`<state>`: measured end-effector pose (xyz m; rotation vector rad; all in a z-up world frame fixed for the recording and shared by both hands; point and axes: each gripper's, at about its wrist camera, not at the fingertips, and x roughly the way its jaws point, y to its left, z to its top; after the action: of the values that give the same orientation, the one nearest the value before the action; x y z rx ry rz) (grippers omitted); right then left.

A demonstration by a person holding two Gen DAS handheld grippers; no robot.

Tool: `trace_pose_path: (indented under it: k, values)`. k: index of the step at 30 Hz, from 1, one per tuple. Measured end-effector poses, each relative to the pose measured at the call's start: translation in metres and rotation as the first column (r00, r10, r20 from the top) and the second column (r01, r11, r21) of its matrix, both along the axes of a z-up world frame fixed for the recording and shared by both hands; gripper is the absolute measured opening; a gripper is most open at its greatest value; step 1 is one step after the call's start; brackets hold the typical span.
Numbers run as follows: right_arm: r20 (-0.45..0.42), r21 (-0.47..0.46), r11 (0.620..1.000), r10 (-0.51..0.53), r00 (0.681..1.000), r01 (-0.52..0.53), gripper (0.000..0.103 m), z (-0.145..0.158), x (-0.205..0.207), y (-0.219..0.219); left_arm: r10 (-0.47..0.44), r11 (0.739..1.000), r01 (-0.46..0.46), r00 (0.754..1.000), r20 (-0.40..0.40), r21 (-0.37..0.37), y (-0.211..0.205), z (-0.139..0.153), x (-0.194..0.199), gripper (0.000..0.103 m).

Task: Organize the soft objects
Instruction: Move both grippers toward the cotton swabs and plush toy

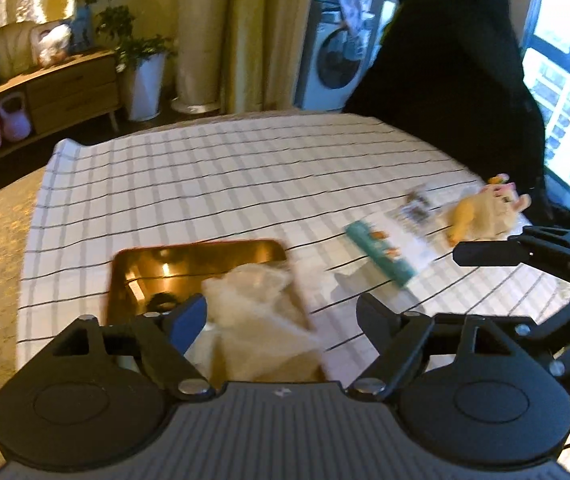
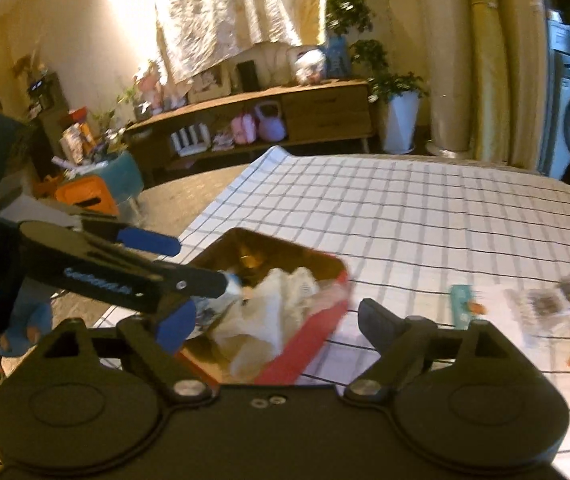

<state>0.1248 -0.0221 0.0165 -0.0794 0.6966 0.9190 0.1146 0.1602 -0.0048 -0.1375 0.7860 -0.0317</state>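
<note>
Left wrist: left gripper (image 1: 281,316) spread, empty, above cream cloth (image 1: 257,320) heaped limp in gold-lined tin (image 1: 157,268); likely light, best pinched at a bunched fold. Plush toy (image 1: 481,212) on checked tablecloth (image 1: 205,184).

Right wrist: right gripper (image 2: 277,324) spread wide, empty. Sideboard (image 2: 269,120) behind, sunlit.

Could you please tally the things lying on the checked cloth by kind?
Tins: 1, the tin, with a cream cloth in it
Plush toys: 1, the yellow toy
Booklets: 1, the teal-edged booklet
Small packets: 1, the packet
Total: 4, cloth excluded
</note>
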Motion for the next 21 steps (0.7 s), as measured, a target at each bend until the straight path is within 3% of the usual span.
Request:
trace_pose_path:
  k: [7, 11, 21]
  values:
    - [0.031, 0.001, 0.995, -0.104, 0.994, 0.104, 0.092, 0.002, 0.012, -0.058, -0.085, 0.996, 0.085, 0.996, 0.023, 0.014, -0.050, -0.004, 0.017, 0.089]
    - [0.024, -0.003, 0.987, -0.162, 0.987, 0.162, 0.092, -0.005, 0.019, -0.091, -0.137, 0.990, 0.136, 0.989, 0.053, 0.023, -0.079, -0.008, 0.030, 0.103]
    - [-0.001, -0.052, 0.952, -0.302, 0.953, 0.301, 0.092, -0.039, 0.041, -0.161, -0.233, 0.972, 0.235, 0.969, 0.085, -0.014, -0.136, -0.020, 0.082, 0.103]
